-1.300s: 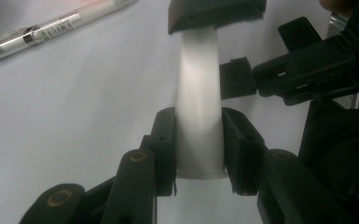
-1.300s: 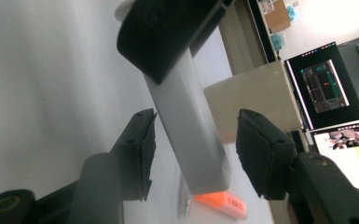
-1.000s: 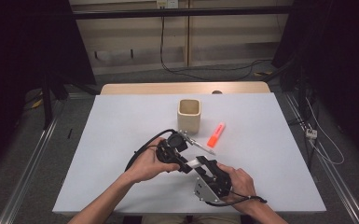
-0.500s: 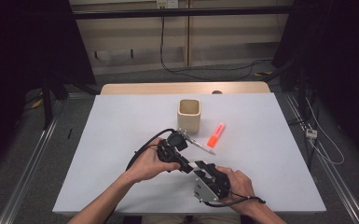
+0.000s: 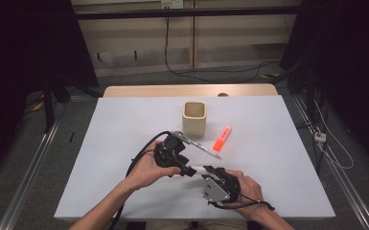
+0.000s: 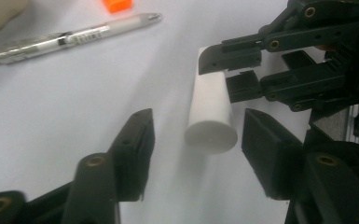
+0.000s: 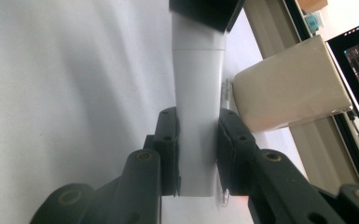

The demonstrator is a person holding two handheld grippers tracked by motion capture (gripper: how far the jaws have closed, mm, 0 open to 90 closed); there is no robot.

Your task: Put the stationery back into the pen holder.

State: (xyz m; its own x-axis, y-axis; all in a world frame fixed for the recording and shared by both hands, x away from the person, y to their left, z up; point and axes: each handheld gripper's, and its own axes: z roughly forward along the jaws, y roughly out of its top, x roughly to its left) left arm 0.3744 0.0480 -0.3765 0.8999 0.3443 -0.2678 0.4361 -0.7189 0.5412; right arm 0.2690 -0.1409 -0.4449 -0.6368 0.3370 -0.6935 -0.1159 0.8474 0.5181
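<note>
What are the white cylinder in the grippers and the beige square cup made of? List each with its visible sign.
White cylinder: probably matte plastic; smooth, evenly opaque, with a seam line like a cap joint in the right gripper view.
Beige square cup: possibly ceramic or matte plastic; thick rounded walls, dull even surface, no gloss. The look leaves it open.

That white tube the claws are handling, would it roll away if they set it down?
Probably: the white tube looks round and smooth, so it may roll on the flat table. It looks stiff, keeping straight in the right claw. Its glossy surface could slip.
</note>
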